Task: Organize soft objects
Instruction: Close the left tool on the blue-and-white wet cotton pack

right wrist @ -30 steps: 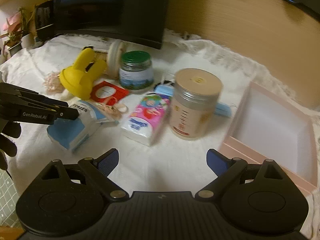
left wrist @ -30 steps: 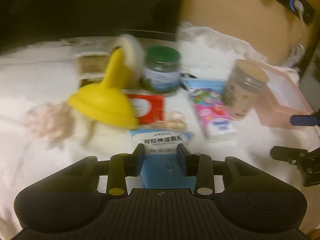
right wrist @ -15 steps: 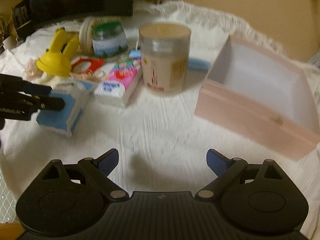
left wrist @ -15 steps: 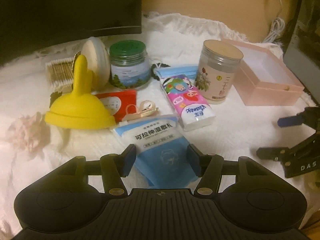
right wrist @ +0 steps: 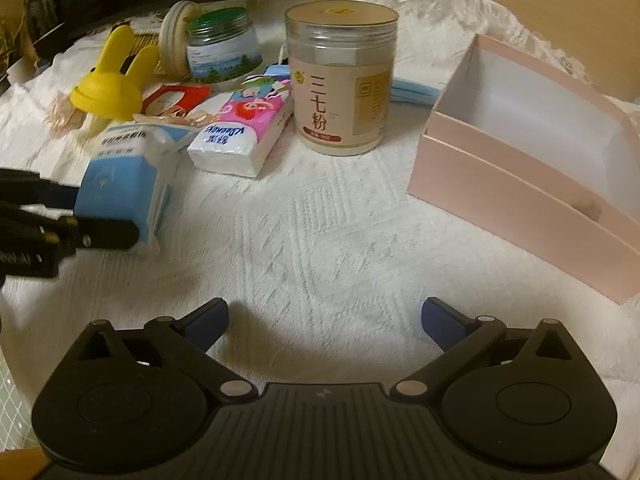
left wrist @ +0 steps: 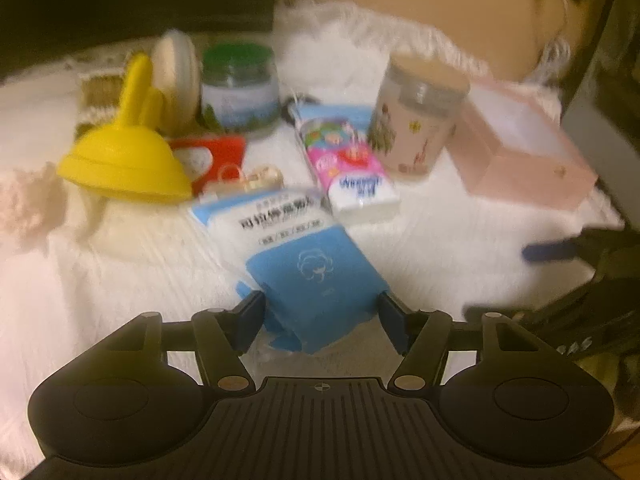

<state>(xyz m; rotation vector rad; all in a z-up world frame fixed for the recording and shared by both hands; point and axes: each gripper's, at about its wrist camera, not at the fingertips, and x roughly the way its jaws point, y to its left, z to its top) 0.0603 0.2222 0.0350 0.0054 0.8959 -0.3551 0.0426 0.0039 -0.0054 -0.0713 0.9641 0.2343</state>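
Observation:
A blue-and-white soft pack (left wrist: 296, 240) lies on the white cloth between the jaws of my left gripper (left wrist: 322, 320). The jaws are opening, and the pads stand just off the pack's sides without pressing on it. The right wrist view shows the same pack (right wrist: 128, 176) at the left with the left gripper (right wrist: 106, 218) around its near end. My right gripper (right wrist: 324, 320) hovers low over bare cloth, its jaws opening with nothing between them. A pink-and-white tissue pack (right wrist: 244, 132) lies beside the blue pack. An open pink box (right wrist: 500, 184) stands to the right.
A clear jar with a beige lid (right wrist: 340, 80) stands between the tissue pack and the box. A green-lidded jar (right wrist: 222, 48), a yellow bunny-eared funnel (right wrist: 112, 84), a red packet (left wrist: 216, 152) and a blue face mask (right wrist: 412, 92) sit further back. A dark screen borders the far edge.
My left gripper's jaws have spread from a grip on the blue pack, which now lies on the cloth. The right gripper has sunk closer to the cloth.

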